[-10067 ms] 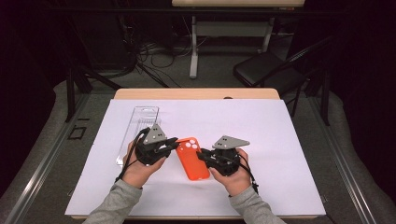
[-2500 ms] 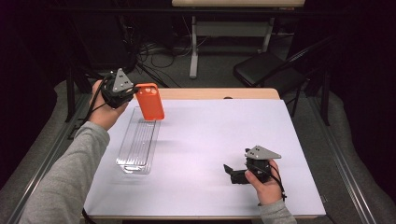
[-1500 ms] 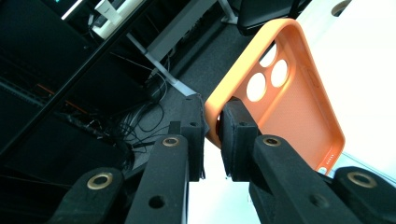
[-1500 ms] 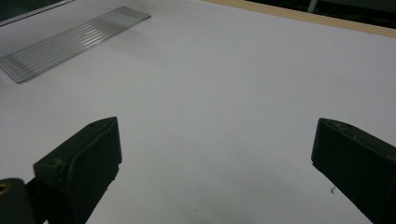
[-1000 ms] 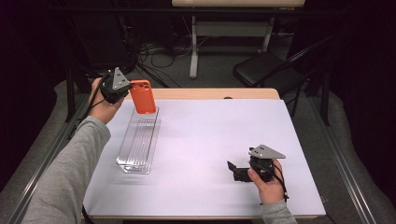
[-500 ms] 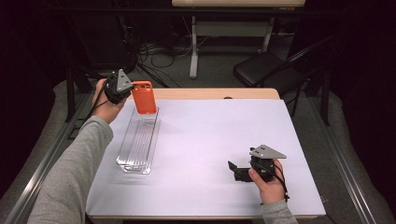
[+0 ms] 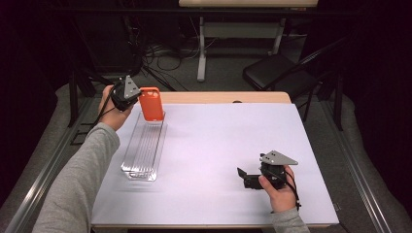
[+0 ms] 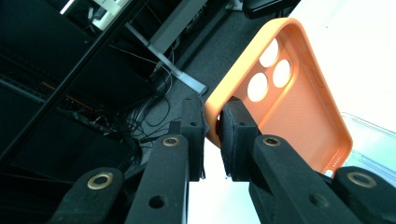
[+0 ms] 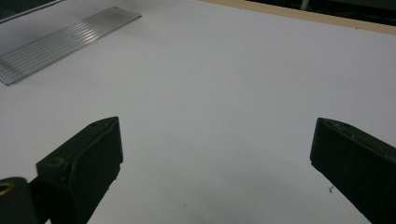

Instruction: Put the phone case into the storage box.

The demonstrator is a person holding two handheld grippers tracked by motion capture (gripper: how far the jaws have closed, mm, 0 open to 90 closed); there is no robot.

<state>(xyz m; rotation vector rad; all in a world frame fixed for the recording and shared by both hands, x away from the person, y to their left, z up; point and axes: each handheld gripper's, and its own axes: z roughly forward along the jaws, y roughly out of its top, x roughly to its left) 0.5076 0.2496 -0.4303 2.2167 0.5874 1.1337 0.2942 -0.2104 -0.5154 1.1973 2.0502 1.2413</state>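
An orange phone case [image 7: 151,103] hangs upright over the far end of a clear ribbed tray [image 7: 145,148] at the table's left. My left gripper [image 7: 138,97] is shut on the case's side edge. In the left gripper view the jaws [image 8: 212,128] pinch the rim near the camera holes, and the case's inner face [image 8: 299,107] points toward the camera. The case's lower end is close to the tray; I cannot tell whether they touch. My right gripper [image 7: 242,176] rests low near the table's front right. It [image 9: 215,154] is open, with nothing between its jaws.
The white table top [image 7: 228,141] spreads between the two hands. The tray [image 9: 60,42] lies far off to the left of the right gripper. A wooden strip [image 7: 223,97] edges the table's far side, with a black chair [image 7: 277,77] and cables on the floor beyond.
Ten seconds ago both grippers were at the case mid-table. Since then the left carried it to the far left. In the last second it sank slightly toward the tray's far end; the right barely moved.
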